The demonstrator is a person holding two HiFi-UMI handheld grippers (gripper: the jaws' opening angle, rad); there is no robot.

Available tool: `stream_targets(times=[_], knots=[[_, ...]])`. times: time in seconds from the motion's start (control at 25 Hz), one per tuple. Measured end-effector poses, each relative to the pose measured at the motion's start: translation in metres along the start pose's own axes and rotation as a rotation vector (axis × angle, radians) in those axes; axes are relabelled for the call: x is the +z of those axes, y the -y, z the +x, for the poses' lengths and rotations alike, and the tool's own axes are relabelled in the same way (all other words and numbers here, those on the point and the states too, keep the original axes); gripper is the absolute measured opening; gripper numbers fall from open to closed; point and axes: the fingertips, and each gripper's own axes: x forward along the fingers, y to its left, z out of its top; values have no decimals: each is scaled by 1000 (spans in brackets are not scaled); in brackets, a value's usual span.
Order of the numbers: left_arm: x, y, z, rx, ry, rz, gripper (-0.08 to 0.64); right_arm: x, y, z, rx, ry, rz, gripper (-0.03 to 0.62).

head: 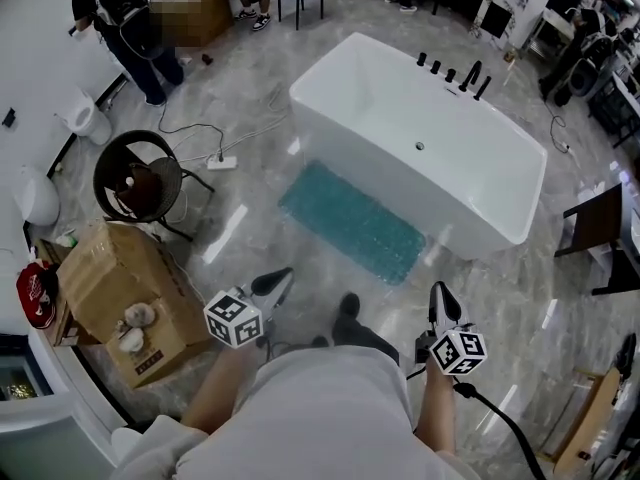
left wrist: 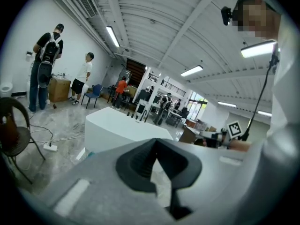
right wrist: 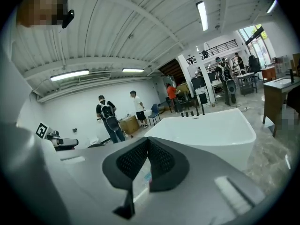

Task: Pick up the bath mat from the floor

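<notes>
Head view: left hand-held gripper (head: 281, 279) and right hand-held gripper (head: 440, 293) are both closed tight and empty, and the bath mat (head: 352, 222) lies on the floor (head: 250, 193) ahead, so they might just shove it.

Bath mat (head: 352, 223) on floor (head: 250, 98) before bathtub (head: 420, 138), cardboard box (head: 130, 293) left
</notes>
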Motion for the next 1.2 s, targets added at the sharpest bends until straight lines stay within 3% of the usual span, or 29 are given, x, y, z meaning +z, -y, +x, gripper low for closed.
stream_targets(times=[0.44, 0.68, 1.2], knots=[[40, -25, 88, 82, 19, -17, 2, 41, 71, 90, 70, -70, -14, 5], [58, -47, 118, 116, 28, -37, 2, 54, 85, 134, 102, -110, -34, 5], [89, -96, 166, 103, -8, -2, 2, 63, 109, 177, 65, -121, -12, 5]])
